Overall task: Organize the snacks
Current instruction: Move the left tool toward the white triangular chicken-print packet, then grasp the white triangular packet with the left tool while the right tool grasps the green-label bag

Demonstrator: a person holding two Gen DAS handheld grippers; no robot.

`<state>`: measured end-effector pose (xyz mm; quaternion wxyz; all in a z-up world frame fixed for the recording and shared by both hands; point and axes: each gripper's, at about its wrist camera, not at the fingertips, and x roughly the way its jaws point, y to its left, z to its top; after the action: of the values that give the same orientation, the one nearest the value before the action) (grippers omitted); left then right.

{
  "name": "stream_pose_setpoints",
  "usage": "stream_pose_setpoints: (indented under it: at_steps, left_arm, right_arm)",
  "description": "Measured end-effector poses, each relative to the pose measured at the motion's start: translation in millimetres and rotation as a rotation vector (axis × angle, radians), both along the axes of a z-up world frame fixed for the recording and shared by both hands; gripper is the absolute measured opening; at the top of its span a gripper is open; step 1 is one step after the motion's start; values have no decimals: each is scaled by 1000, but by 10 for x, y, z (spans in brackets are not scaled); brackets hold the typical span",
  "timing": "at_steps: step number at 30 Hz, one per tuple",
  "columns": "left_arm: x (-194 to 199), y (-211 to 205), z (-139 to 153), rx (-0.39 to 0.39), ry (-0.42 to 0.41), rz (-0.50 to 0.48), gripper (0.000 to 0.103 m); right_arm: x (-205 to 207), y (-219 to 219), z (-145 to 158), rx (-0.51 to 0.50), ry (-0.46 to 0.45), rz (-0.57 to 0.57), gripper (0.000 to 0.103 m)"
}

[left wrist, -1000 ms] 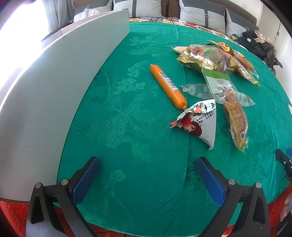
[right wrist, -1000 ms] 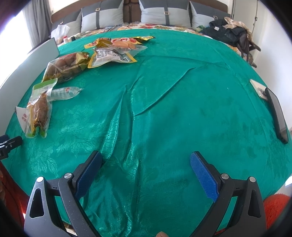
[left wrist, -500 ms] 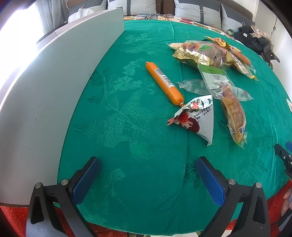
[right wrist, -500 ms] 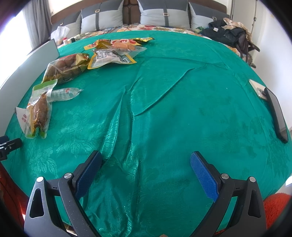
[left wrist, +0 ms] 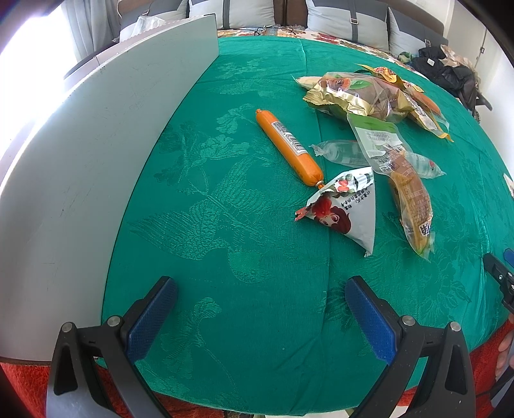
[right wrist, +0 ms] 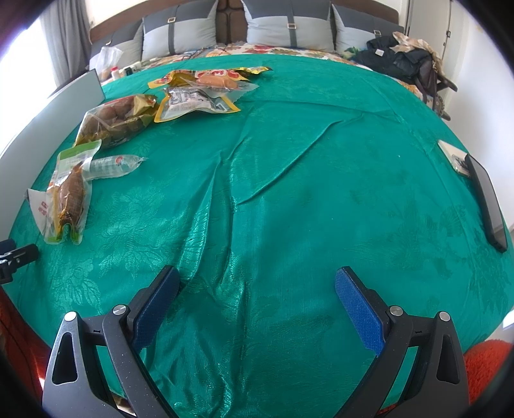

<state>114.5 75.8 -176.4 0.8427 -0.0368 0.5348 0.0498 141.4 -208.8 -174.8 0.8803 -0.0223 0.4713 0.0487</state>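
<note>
Snacks lie on a green tablecloth (left wrist: 225,225). An orange sausage stick (left wrist: 289,148) lies in the middle. A white triangular packet (left wrist: 347,209) lies at its near end. A brown snack in a clear pack (left wrist: 411,205), a clear tube pack (left wrist: 347,154) and a gold bag (left wrist: 350,93) lie to the right. The right wrist view shows the brown pack (right wrist: 69,196), the gold bag (right wrist: 112,119) and yellow packs (right wrist: 199,96) at far left. My left gripper (left wrist: 260,315) is open and empty, short of the packet. My right gripper (right wrist: 257,308) is open and empty over bare cloth.
A white board (left wrist: 96,144) stands along the table's left edge. A dark phone-like slab (right wrist: 485,199) and a small card (right wrist: 453,154) lie at the right edge. Cushions (right wrist: 289,29) and a dark bag (right wrist: 401,61) sit behind the table. The cloth is creased in the middle (right wrist: 257,180).
The left gripper has drifted slightly, so the snacks sit a little lower and nearer in its view. The right gripper has barely moved. Both stay open.
</note>
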Motion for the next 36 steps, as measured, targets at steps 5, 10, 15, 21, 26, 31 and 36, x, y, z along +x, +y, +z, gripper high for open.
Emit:
stream_pose_setpoints:
  at_steps: [5,10,15,21,26,31,36]
  left_arm:
    - [-2,1,-4,-1,0,1,103]
    - [-8,0,-5,0,-1,0,103]
    - [-9,-2,-8,-1,1,-1,103]
    - [37,57,1,-8,18,-16,103]
    - [63,126,-1,-14,20,9,103]
    - [110,177,86,-175,-27,17,103]
    - [476,-6,128,-120,-61,-14,102]
  right_arm:
    - [-7,-2,4,0,-2,0,99]
    - [-7,-3,4,0,-1,0,99]
    - [-6,-4,2,0,-1,0,99]
    - [-13,-3,9,0,-2,0,99]
    - [-22,0,13,-1,-4,1,99]
    - [-23,-1,11,0,-5,1,99]
    - [-29,0,15,-1,-5,0,99]
